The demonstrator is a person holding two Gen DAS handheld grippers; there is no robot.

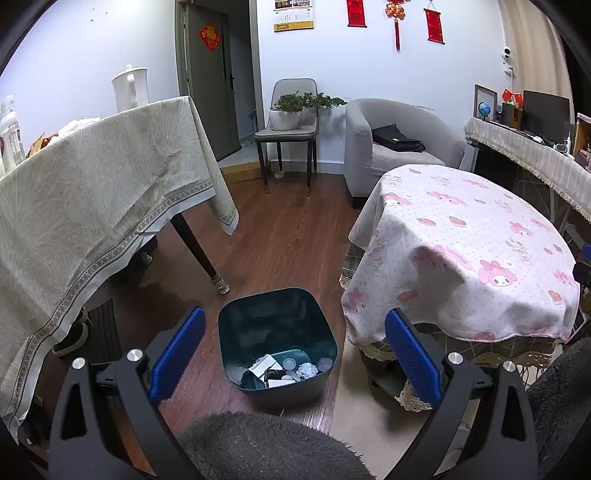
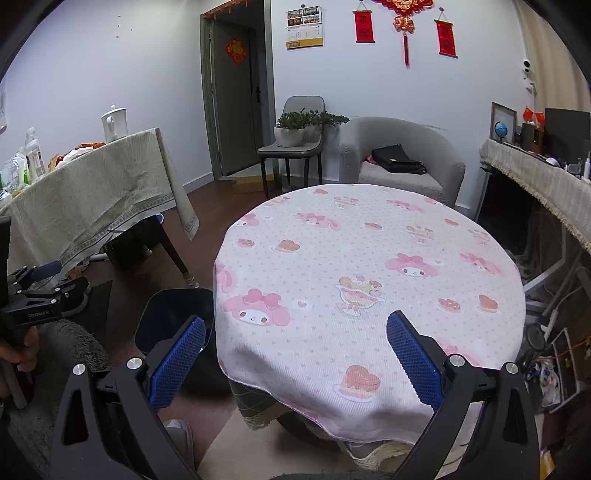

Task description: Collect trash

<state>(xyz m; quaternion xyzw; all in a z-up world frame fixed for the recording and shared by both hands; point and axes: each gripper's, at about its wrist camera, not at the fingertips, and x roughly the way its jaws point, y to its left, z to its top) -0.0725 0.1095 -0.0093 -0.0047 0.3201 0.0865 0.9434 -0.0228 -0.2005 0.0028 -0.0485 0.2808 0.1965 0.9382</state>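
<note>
dark bin [image 1: 277, 332] holds paper scraps [image 1: 308, 370]

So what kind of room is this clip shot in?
Most likely a home living or dining room: a grey armchair, a round table under a pink cartoon cloth, red festive hangings on the wall, and a trash bin on the wood floor.

Left tongs [image 1: 294, 332] gaping wide, gripping nothing; right tongs [image 2: 295, 336] spread just as wide, level, also holding nothing.

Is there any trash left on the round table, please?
No, the pink cloth on the round table lies bare, with nothing on it.
</note>
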